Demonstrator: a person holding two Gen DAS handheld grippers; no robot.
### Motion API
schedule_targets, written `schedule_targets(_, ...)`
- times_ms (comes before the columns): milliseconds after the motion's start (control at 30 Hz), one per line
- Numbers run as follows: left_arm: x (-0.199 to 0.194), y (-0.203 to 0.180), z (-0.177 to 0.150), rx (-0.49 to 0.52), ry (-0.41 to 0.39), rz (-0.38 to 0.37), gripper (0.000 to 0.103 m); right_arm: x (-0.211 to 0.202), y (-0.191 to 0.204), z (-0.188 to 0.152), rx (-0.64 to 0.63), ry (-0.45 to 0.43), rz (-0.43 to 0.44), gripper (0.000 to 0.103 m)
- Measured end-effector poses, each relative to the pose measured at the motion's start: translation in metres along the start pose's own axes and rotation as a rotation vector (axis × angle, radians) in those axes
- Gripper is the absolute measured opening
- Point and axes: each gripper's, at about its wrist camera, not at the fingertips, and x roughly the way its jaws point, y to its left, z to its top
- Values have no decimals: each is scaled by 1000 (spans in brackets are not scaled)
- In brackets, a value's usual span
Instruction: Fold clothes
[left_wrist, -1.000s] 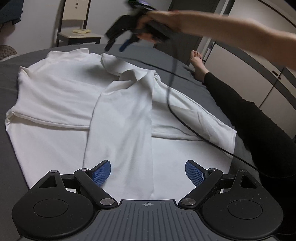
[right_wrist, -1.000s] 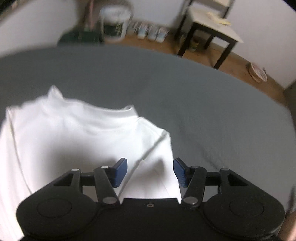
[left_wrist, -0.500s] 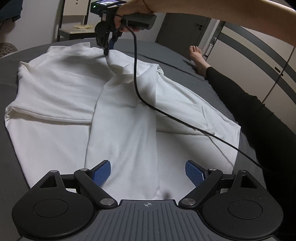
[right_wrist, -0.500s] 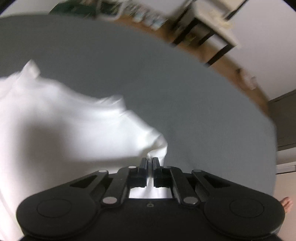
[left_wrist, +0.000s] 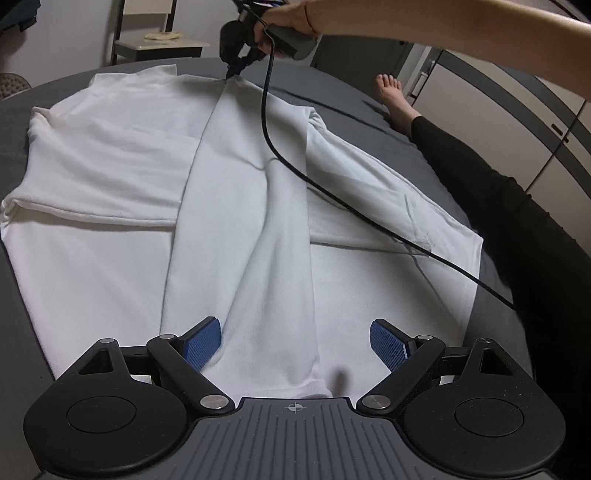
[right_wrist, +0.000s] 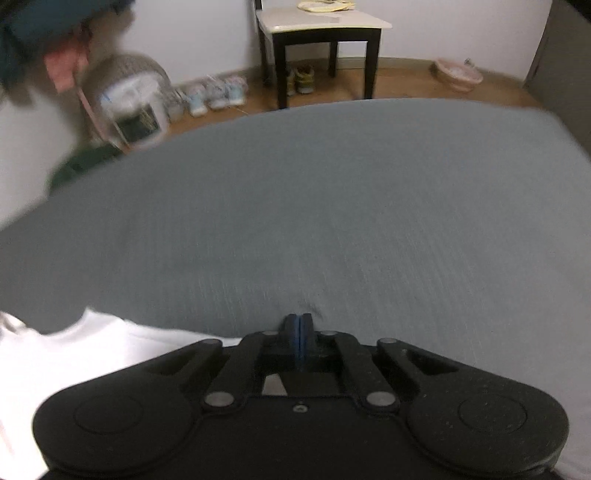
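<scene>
Since the earlier frame, my right gripper has closed from half-spread to clenched and travelled toward the far edge of the bed, drawing the long central panel of the white garment out straight behind it. That panel was bunched near the collar before.

Left side: my left gripper hangs over the near hem with its pads spread wide and nothing between them; it holds nothing. The garment lies flat on the grey bed sheet, its left sleeve folded across the body.

Handling, by my judgement: the cloth is light, soft and limp, creases readily and sags where unsupported. It should be taken at a seam, hem or corner, pinching through both layers; a mid-panel grab would only bunch it.

Centre: the drawn panel runs from the near hem to the far shoulder, where my right gripper pinches its tip. A black cable trails across the cloth and could drag folds.

Right side: the person's leg lies alongside the garment's right edge, limiting room there. Beyond the far edge, bare sheet stands open.
</scene>
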Motion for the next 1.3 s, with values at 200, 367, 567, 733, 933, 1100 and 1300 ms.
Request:
schedule_targets(200,-1,2,2,-19,-13,-8,89,-42,-46,-2,-25,-32,221,35)
schedule_targets(367,-12,-2,7,-1,-50,-20,89,-58,-53,-32,-226,-29,298,34)
schedule_targets(567,-27,-5,13,14,-116,-56,103,-37,-38,-56,-215,3,346,7)
schedule_targets(733,-27,-7,9,52,-96,-47,103,-34,-35,-55,-144,-54,246,5)
schedule_targets(933,-33,0,2,41,-120,-22,103,-80,-33,-78,-205,-170,278,48)
schedule_targets(1100,-46,17,-4,-58,-160,8,103,-182,-15,-169,-509,-255,568,48)
schedule_targets(1300,-41,24,-9,-100,-67,78,103,-274,42,-325,-841,-236,760,48)
